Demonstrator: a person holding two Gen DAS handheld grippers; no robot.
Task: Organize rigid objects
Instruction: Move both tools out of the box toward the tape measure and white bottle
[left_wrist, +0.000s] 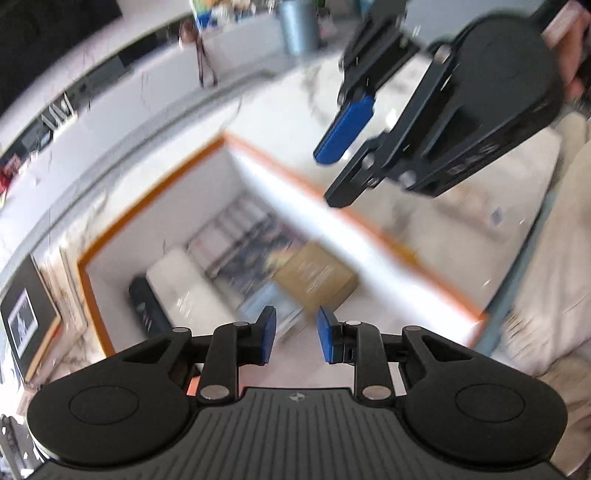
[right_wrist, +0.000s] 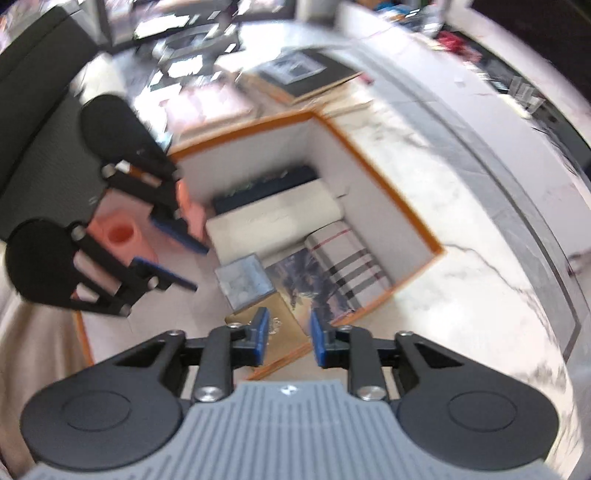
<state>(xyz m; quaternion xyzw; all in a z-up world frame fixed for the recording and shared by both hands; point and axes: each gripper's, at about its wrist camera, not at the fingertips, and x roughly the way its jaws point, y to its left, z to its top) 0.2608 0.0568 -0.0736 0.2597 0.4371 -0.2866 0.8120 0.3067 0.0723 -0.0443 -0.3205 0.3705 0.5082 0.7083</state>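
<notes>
Only the right wrist view shows a pink block (right_wrist: 122, 236) with a round hole — it sits behind the left tool (right_wrist: 181, 258), whose blue pads stand apart with nothing between them. The left wrist view alone shows a hand (left_wrist: 570, 62) on the right tool (left_wrist: 332, 173); its pads are also parted and empty. Both hang over an orange-rimmed white box (right_wrist: 402, 206) on the marble bench (right_wrist: 480, 266). Inside lie a tan box (left_wrist: 317, 277), a white roll (right_wrist: 273, 218), a plaid box (right_wrist: 347, 266) and a dark box (right_wrist: 266, 182), blurred, packed side by side.
</notes>
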